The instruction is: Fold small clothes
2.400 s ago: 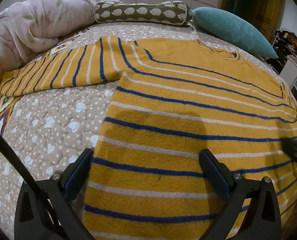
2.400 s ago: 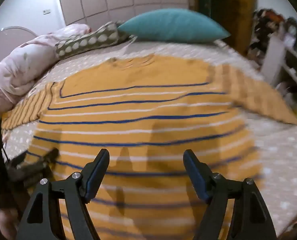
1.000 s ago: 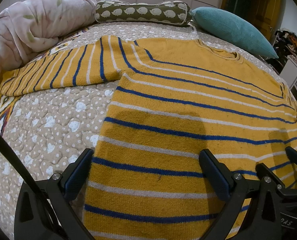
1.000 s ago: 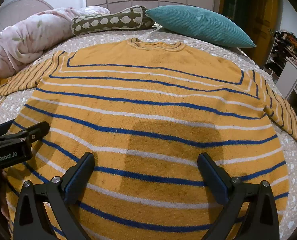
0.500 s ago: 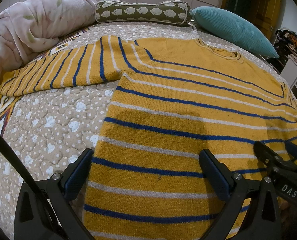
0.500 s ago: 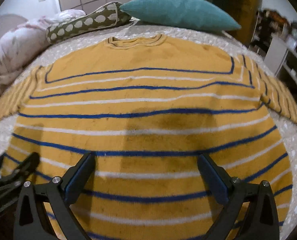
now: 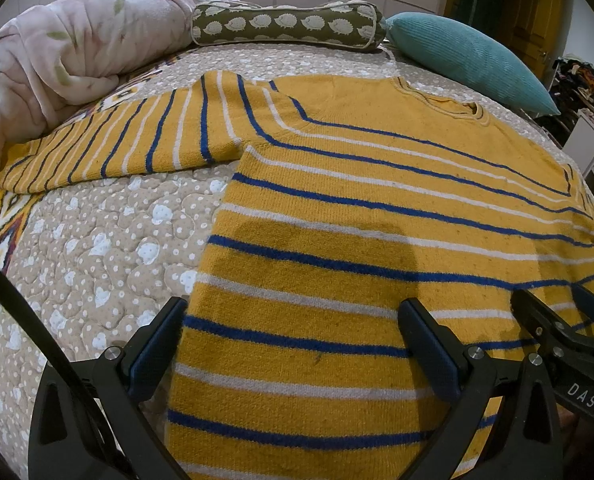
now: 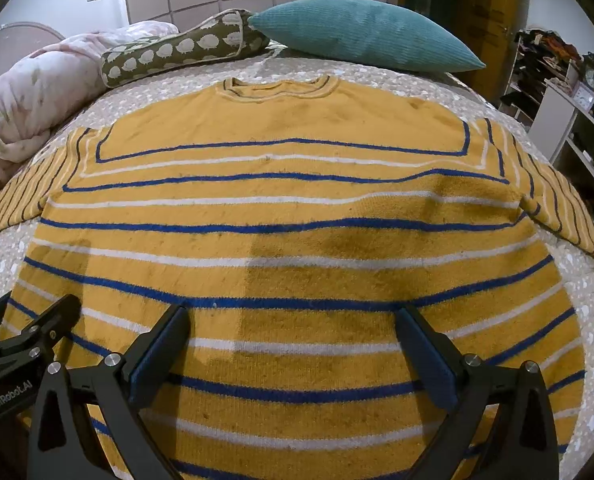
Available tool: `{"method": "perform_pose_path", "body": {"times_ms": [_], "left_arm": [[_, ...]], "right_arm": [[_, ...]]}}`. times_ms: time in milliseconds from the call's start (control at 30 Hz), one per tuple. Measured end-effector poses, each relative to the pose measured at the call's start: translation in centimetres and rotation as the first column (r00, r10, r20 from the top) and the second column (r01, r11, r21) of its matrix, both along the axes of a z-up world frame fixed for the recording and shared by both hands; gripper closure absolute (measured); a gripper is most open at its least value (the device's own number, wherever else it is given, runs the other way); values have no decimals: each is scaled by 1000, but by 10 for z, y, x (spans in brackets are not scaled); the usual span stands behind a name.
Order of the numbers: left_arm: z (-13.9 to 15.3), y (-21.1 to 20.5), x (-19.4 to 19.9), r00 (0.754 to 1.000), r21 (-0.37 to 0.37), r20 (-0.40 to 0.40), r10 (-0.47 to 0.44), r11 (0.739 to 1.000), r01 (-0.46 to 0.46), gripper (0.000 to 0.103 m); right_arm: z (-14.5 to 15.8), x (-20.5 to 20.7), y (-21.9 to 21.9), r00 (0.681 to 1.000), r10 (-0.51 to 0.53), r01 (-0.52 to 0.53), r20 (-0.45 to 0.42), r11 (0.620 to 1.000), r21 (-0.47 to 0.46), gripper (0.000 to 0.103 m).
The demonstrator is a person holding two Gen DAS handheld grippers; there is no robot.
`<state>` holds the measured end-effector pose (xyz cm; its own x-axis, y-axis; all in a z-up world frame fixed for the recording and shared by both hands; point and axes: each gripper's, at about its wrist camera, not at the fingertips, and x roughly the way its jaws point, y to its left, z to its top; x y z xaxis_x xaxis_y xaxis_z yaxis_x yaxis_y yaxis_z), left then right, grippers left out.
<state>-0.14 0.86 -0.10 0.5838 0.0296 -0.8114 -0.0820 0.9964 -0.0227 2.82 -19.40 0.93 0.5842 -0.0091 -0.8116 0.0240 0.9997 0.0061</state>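
A yellow sweater (image 8: 297, 208) with blue and white stripes lies flat on the bed, front up, collar at the far side, both sleeves spread out. It also fills the left wrist view (image 7: 377, 216), with its left sleeve (image 7: 117, 148) stretched out to the left. My left gripper (image 7: 297, 344) is open and empty, hovering over the sweater's lower left hem. My right gripper (image 8: 293, 348) is open and empty over the lower middle of the sweater. Each gripper shows at the edge of the other's view, the right gripper (image 7: 565, 320) and the left gripper (image 8: 29, 328).
The bed has a beige dotted quilt (image 7: 97, 248). A pink duvet (image 7: 57, 60) is bunched at the left. A green hedgehog bolster (image 7: 289, 24) and a teal pillow (image 8: 361, 36) lie at the head. Shelves (image 8: 569, 120) stand beyond the bed's right edge.
My right gripper has swung from side to side over the lower sweater and now sits close beside the left one. The left gripper and the sweater have not moved.
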Motion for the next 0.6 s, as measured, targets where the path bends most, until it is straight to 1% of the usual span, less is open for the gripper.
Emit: {"method": "perform_pose_path", "body": {"times_ms": [600], "left_arm": [[0,-1,0,1000,2,20,0,1000,0,0]], "right_arm": [[-1,1,1,1000,2,-2,0,1000,-9,0]]}}
